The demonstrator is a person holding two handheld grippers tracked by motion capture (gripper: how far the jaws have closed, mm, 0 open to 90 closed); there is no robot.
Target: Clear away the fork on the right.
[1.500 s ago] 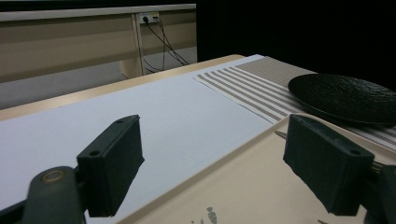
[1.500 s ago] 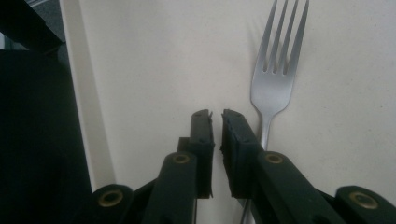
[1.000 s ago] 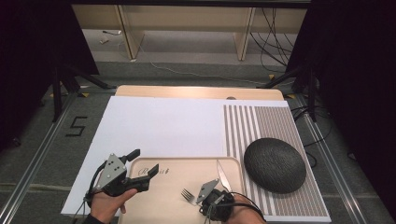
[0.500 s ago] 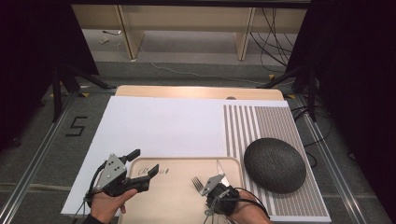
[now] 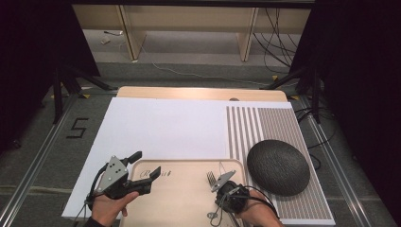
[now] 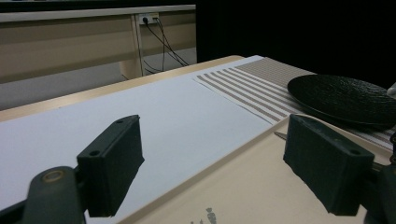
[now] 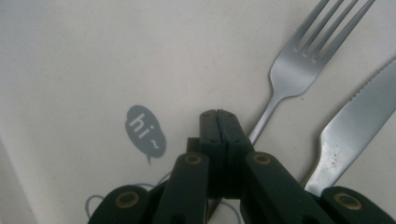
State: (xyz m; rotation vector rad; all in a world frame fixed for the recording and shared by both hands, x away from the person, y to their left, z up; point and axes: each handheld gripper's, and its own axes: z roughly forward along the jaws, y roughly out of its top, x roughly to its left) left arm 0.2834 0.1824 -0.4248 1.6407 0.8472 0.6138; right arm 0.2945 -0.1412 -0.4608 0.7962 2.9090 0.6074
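On the tray (image 5: pixel 184 198), fork (image 7: pixel 299 70) lies just beside right tool (image 7: pixel 218 114).

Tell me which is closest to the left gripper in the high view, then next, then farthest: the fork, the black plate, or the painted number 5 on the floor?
From the left gripper:
1. Fork, to its right on the tray.
2. Number 5, up-left on the floor.
3. Black plate, far right on the striped mat.

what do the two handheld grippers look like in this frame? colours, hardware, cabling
Left gripper: black body, two blocky black jaw pads with small screw holes, brass-coloured pivot pins, and a grey three-cornered plate on top. Right gripper: black linkage arms with the same brass pivots, flat black jaws. A black cable loops from it.
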